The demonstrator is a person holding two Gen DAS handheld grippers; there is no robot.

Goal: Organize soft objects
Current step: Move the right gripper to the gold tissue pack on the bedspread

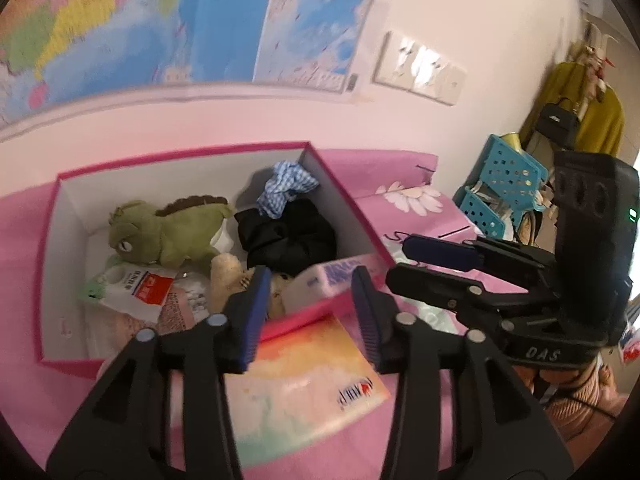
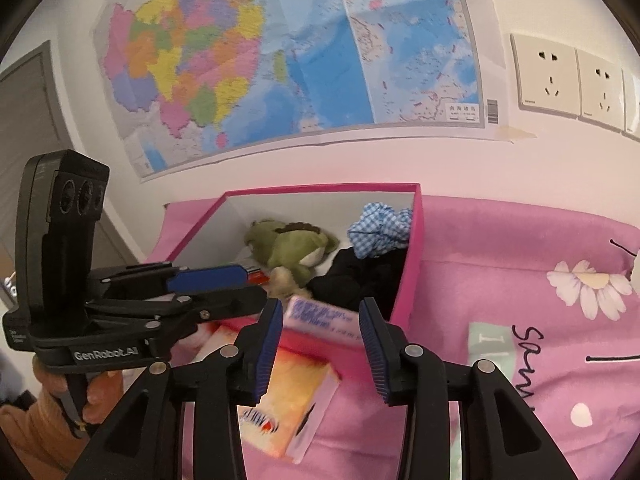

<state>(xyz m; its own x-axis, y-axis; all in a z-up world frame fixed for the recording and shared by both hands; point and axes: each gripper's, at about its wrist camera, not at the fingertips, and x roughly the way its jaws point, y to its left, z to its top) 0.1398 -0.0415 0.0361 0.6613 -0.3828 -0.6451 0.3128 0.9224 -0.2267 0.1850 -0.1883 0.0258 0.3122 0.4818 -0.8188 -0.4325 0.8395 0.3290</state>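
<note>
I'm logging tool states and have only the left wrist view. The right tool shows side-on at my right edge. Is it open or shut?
Observer: Open. The right wrist view looks straight down the right tool, and nothing sits between its fingers.
Reviewer: What does it point at?
Observer: The gap lines up with a pale pack with purple print at the near edge of the pink box.
Reviewer: How does my left tool look from that side?
Observer: The left tool appears side-on at the left, gripped by a hand in an orange sleeve, with a grey door behind it.
</note>
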